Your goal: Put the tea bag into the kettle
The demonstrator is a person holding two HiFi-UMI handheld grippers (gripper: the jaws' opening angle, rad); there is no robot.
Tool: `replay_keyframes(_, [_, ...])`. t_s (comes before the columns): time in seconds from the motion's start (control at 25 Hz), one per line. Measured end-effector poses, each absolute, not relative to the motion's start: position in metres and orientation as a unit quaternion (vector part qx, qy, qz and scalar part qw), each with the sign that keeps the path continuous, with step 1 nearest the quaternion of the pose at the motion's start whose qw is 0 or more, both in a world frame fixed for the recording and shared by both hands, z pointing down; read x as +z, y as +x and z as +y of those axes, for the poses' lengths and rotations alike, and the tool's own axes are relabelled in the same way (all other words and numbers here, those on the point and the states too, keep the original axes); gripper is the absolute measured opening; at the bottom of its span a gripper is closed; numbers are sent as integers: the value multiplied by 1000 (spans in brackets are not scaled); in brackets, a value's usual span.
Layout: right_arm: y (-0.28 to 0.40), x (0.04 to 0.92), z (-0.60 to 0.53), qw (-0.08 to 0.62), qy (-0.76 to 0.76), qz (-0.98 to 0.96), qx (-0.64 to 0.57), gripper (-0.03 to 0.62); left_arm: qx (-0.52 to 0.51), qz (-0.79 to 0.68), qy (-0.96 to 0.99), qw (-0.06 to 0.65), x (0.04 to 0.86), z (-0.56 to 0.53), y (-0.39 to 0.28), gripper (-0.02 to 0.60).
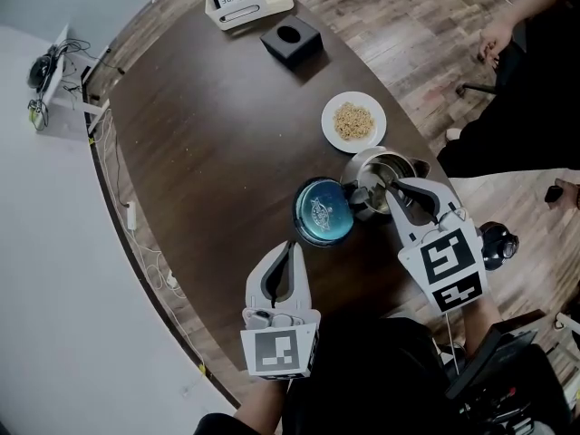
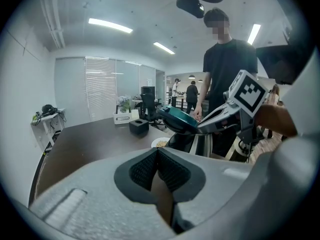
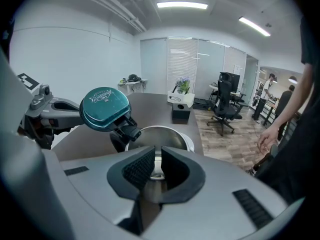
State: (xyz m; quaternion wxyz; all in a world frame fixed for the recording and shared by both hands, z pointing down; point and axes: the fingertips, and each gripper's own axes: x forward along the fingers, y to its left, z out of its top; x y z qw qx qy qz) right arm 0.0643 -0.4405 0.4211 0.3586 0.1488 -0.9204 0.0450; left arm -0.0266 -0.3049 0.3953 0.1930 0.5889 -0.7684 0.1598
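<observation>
Right gripper (image 1: pixel 395 188) hangs directly over the open kettle (image 1: pixel 373 155), jaws slightly apart. A pale scrap (image 3: pixel 156 173) below the gap is possibly the tea bag, unconfirmed. Left gripper (image 1: pixel 291 248), jaws together and empty, sits nearer, left.

**Pose: left grey two-jaw tool (image 2: pixel 159 160) closed, right grey two-jaw tool (image 3: pixel 157 159) narrowly parted**

The left tool sits low by the desk's (image 1: pixel 208 152) near edge, its black pads (image 2: pixel 145 173) pressed together. The right tool reaches further forward near the right edge, its pads a narrow gap apart.
</observation>
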Motion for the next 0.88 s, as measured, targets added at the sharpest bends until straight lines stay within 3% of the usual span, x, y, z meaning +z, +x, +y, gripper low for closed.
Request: replay_keyframes(0.88, [106,372,-395,289,262,-919,63,9,131,-737,649,136,364,-274,-6,3])
